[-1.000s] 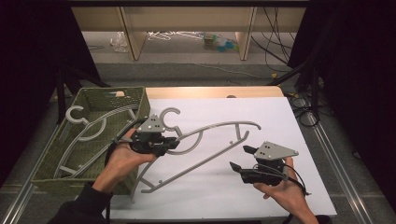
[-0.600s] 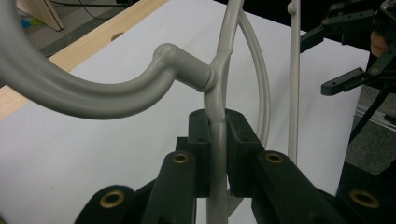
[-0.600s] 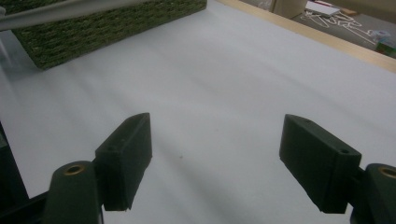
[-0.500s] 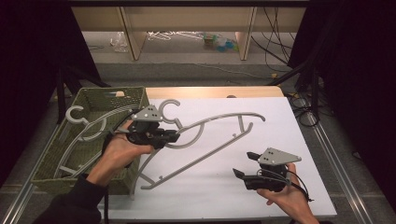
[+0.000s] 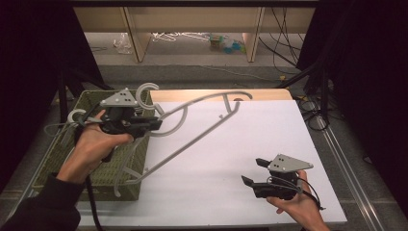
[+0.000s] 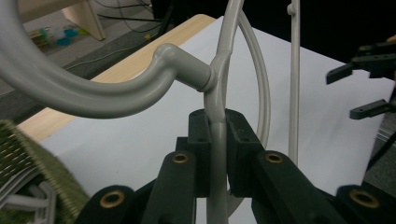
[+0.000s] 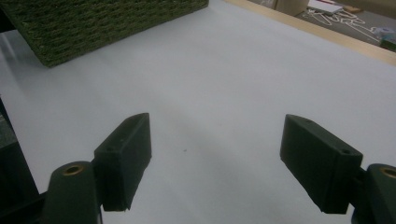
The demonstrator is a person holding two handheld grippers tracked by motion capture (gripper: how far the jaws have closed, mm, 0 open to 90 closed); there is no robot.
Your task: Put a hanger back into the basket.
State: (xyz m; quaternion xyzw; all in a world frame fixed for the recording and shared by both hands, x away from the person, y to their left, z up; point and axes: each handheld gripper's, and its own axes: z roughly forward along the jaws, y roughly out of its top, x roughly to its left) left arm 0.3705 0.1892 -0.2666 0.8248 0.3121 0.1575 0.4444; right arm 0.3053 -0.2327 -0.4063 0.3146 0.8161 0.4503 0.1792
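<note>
Left gripper (image 5: pixel 156 124) has shifted up and left since the earlier frames, now sitting over the green woven basket (image 5: pixel 57 159) at the left of the high view, dragging the grey plastic hanger (image 5: pixel 192 139) with it. Hanger was lying more toward centre of the white table sheet (image 5: pixel 250 144) before; its lower end now overlaps the basket's near right corner, its far end reaches to upper centre of the frame near the wooden table edge (image 5: pixel 216 94)

Left gripper view: jaws pressed together on the hanger's thin neck just below the hook joint, rod runs vertically between the pads (image 6: pixel 201 140). Hook (image 6: pixel 93 93) curves away to the left of that frame, hanger arm arcs up toward top centre. Basket rim (image 6: pixel 42 163) at lower left, more grey hangers (image 6: pixel 28 196) inside it

Right gripper (image 5: pixel 254 172) moved slightly toward the lower right, held in the person's hand at the lower right of the high view, low over the bare sheet, well apart from the hanger. Jaws spread wide, nothing between them; right gripper view has both pads (image 7: pixel 123 161) over white sheet, basket wall at upper left

Second hook visible above the left gripper in the high view, near the basket's far right corner; can't tell if it touches the held hanger
</note>
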